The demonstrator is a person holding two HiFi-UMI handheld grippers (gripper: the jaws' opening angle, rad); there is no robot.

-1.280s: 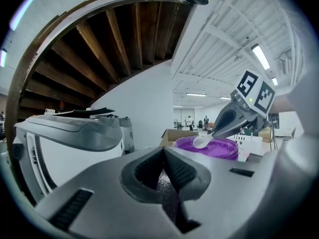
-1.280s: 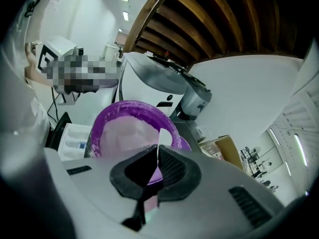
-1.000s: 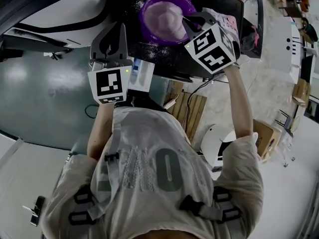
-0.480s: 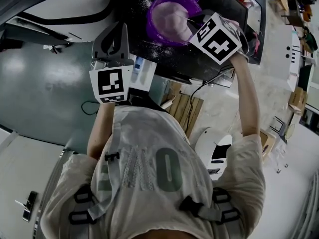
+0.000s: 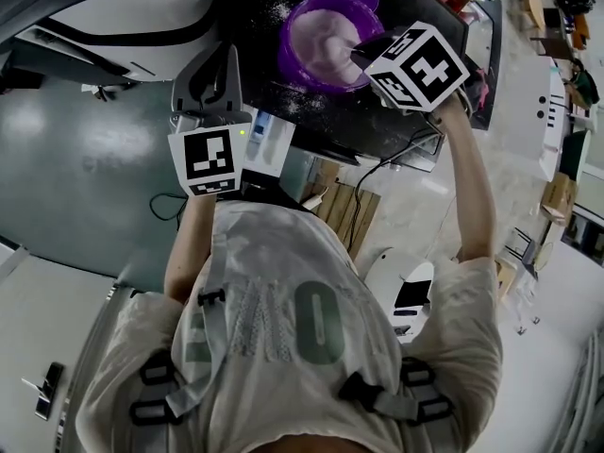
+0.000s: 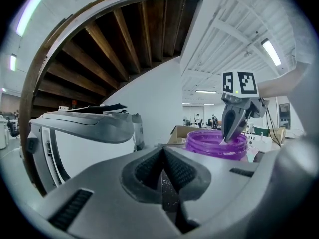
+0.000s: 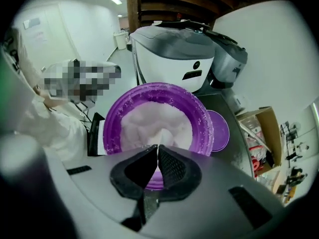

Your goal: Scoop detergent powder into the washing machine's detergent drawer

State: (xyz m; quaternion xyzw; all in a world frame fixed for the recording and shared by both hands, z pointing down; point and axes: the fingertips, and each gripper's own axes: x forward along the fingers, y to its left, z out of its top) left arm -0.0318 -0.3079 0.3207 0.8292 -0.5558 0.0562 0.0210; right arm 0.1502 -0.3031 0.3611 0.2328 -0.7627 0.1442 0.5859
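The right gripper (image 7: 157, 148), jaws pinched shut on a thin pale scoop (image 6: 223, 141), dips into an open purple tub (image 7: 115, 118) of white powder (image 7: 154, 116) directly below it, arm stretched forward. The left gripper (image 6: 163, 150), jaws together and empty, hovers left of the tub, arm bent.

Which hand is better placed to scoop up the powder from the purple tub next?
Right. The right tongs hang over the purple tub of powder, shut on a white scoop. The left tongs sit shut and empty, off to the tub's side.
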